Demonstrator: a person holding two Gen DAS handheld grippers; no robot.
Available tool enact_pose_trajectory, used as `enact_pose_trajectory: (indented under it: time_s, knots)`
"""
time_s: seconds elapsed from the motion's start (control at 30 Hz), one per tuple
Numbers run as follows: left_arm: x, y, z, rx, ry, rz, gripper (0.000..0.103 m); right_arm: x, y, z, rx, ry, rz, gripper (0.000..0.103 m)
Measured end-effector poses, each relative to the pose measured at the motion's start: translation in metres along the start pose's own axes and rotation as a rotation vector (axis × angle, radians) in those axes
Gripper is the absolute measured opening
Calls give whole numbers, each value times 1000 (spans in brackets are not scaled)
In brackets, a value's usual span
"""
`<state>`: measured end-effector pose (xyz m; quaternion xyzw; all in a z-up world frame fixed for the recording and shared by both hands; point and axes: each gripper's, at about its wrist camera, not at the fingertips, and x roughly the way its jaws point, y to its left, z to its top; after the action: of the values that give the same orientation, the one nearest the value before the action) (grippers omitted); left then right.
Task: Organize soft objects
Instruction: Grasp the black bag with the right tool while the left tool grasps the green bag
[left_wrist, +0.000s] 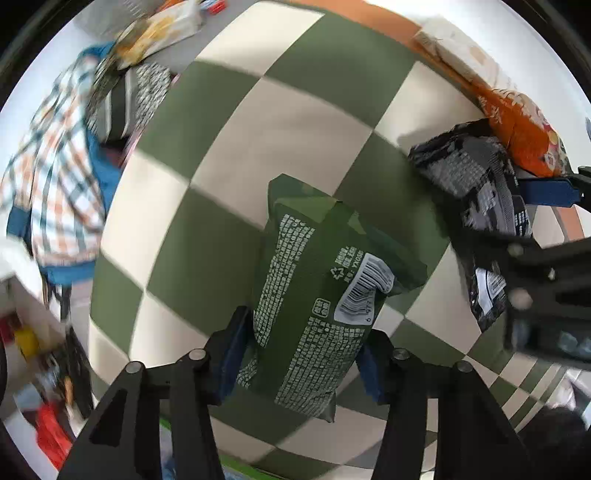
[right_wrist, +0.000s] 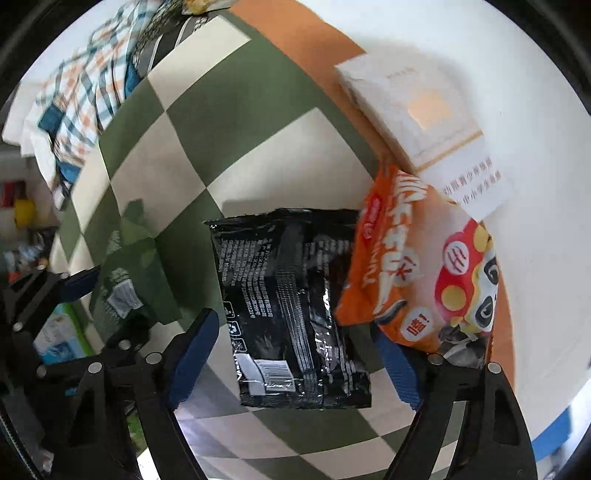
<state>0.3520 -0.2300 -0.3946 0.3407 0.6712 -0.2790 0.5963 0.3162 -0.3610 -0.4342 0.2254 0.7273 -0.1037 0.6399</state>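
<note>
Nearest the left wrist lens, at the lower centre of the frame, the left tongs (left_wrist: 301, 354) are clenched on a green packet (left_wrist: 317, 295), its printed back and barcode facing the camera. The blue pads (left_wrist: 231, 360) press its lower sides, and the packet seems lifted off the green-and-cream checked cloth (left_wrist: 288, 122) that covers the desk, though motion blur makes the height hard to judge.

In the right wrist view the right tongs (right_wrist: 295, 360) are spread wide, with one blue pad on each side of a black packet (right_wrist: 291, 306) at lower centre. The left pad stands clear of the packet; whether the right pad touches it cannot be told. The black packet lies flat on the cloth, and its right edge is overlapped by an orange packet (right_wrist: 417, 266) at centre right. A pale box (right_wrist: 402, 107) sits above that, in the upper right.

At the upper left a plaid garment (right_wrist: 85, 92) is heaped at the cloth's edge, beside a striped pouch (left_wrist: 125, 99).

The step in hand looks like gathering the snack packets: one is already held, and the second is lined up but not yet seized. The next move probably calls for closing the right tongs squarely on the black packet's sides, then drawing it out from under the orange one without dragging that along. Crinkly foil may slip, so a firm, centred pinch seems wise.
</note>
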Motion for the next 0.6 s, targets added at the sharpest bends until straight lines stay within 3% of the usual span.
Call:
enact_pose_trajectory:
  time_s: [0.17, 0.33, 0.43, 0.6]
  knots:
    - [6, 5, -21, -223, 68, -52, 47, 1, 20, -10, -113, -32, -114, 60]
    - [7, -3, -45, -327, 65, -109, 47, 7, 12, -31, -153, 20, -109, 58]
    - [8, -8, -55, -368, 69, -186, 48, 13, 6, -49, -182, 52, -120, 58]
    - [11, -6, -56, -415, 70, -237, 59, 17, -3, -64, -164, 75, -79, 61]
